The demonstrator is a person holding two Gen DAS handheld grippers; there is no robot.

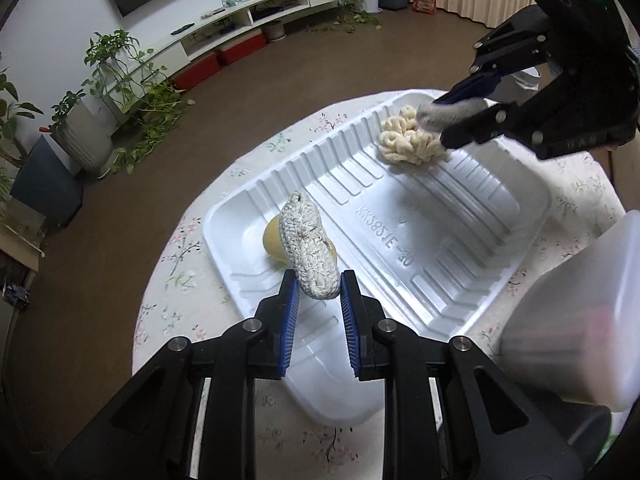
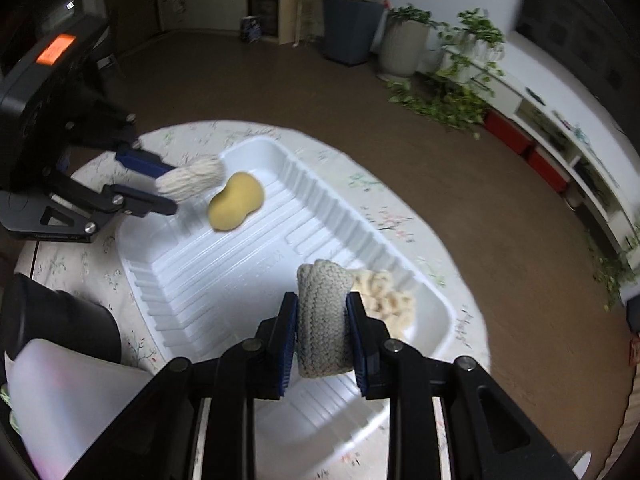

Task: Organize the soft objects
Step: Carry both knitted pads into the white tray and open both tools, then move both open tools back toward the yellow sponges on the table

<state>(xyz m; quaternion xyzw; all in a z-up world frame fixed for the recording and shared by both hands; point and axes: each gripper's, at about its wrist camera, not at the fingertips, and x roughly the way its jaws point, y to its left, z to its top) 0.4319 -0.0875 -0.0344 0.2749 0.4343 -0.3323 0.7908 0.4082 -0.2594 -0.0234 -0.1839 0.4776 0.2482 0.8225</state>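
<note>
White ribbed plastic fills most of both views — the tray (image 1: 472, 216) sits on the round floral-clothed table (image 1: 176, 248), below and ahead of both your grippers. A frosted plastic container (image 1: 576, 312) stands on the table just beside your left gripper's right side.

Your left gripper (image 1: 319, 286) is clamped on a knitted grey-white piece (image 1: 308, 246), which sticks up ahead of the pads, over the tray's near end. Just past it, partly hidden behind the knit, a yellow sponge (image 1: 274, 240) lies on the tray floor.

Your right gripper (image 2: 322, 322) is clamped on a second knitted grey-white piece (image 2: 322, 312), over the opposite end of the tray. A cream looped scrubber (image 2: 388, 300) lies in the tray corner just to the right of its right finger — whether the two touch, you cannot tell.
</note>
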